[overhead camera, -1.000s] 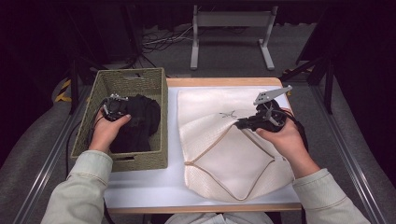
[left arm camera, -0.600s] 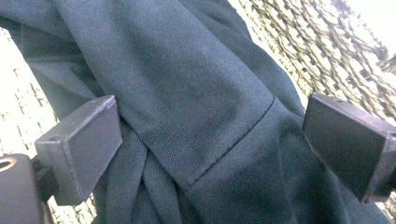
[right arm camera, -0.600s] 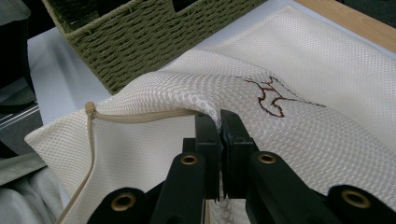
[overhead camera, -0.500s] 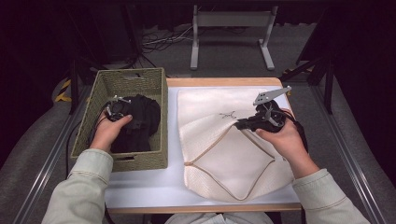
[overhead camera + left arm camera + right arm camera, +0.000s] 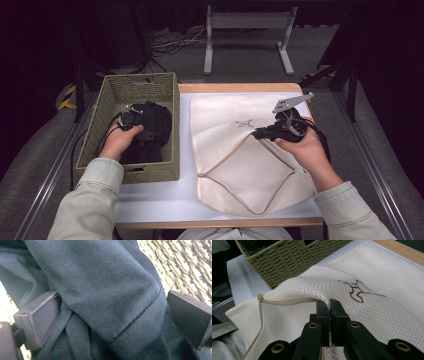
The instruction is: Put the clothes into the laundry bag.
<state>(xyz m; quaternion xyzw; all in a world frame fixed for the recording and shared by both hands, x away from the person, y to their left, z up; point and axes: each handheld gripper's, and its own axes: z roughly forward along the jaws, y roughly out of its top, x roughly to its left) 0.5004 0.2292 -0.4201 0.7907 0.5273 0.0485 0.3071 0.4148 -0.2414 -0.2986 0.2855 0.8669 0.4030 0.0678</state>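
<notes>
A dark garment [image 5: 157, 125] lies bunched in the green woven basket [image 5: 140, 79] at the table's left. My left gripper [image 5: 142, 120] reaches into it. In the left gripper view the jaws stand wide apart [image 5: 112, 315] with a fold of the grey-blue garment [image 5: 100, 277] between them. A cream mesh laundry bag [image 5: 240, 170] lies flat on the white table. My right gripper [image 5: 255, 132] is shut on the bag's upper layer at its zipper edge. It holds that edge raised, the jaws [image 5: 329, 303] pinching the mesh bag [image 5: 387, 290].
The white table top [image 5: 150, 200] has a wooden far edge. The basket's wall [image 5: 294, 260] stands close to the bag's left side. A grey metal stand [image 5: 250, 20] and cables sit on the floor behind the table. Metal rails run along both sides.
The left gripper has crept slightly right into the dark garment. The right gripper holds still with the bag's edge pinched.
</notes>
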